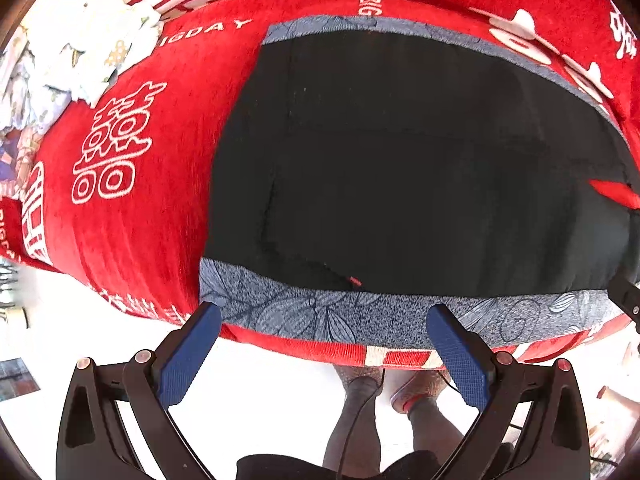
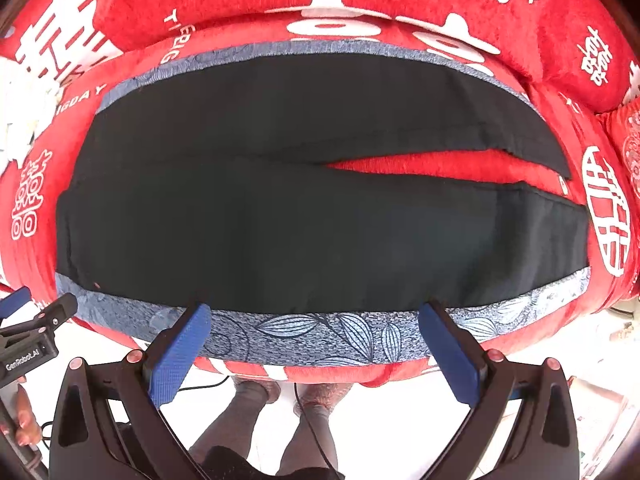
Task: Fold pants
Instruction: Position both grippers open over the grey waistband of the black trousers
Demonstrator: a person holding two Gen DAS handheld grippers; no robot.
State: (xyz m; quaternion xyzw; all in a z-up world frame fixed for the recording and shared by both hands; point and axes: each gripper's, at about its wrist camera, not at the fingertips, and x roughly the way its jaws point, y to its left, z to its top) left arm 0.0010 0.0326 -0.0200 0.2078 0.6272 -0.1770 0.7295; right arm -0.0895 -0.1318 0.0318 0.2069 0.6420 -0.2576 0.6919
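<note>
Black pants (image 2: 280, 216) lie spread flat on a blue-grey leaf-patterned mat (image 2: 320, 340), waist to the left and the two legs splayed apart to the right. They also show in the left wrist view (image 1: 400, 168). My left gripper (image 1: 324, 320) is open and empty, hovering over the mat's near edge by the waist end. My right gripper (image 2: 316, 320) is open and empty over the near edge by the lower leg. The left gripper (image 2: 36, 320) shows at the left edge of the right wrist view.
The mat lies on a red sofa cover with white characters (image 1: 120, 152). A rumpled white floral cloth (image 1: 80, 52) sits at the far left. The person's legs and feet (image 2: 256, 412) stand on the white floor in front of the sofa edge.
</note>
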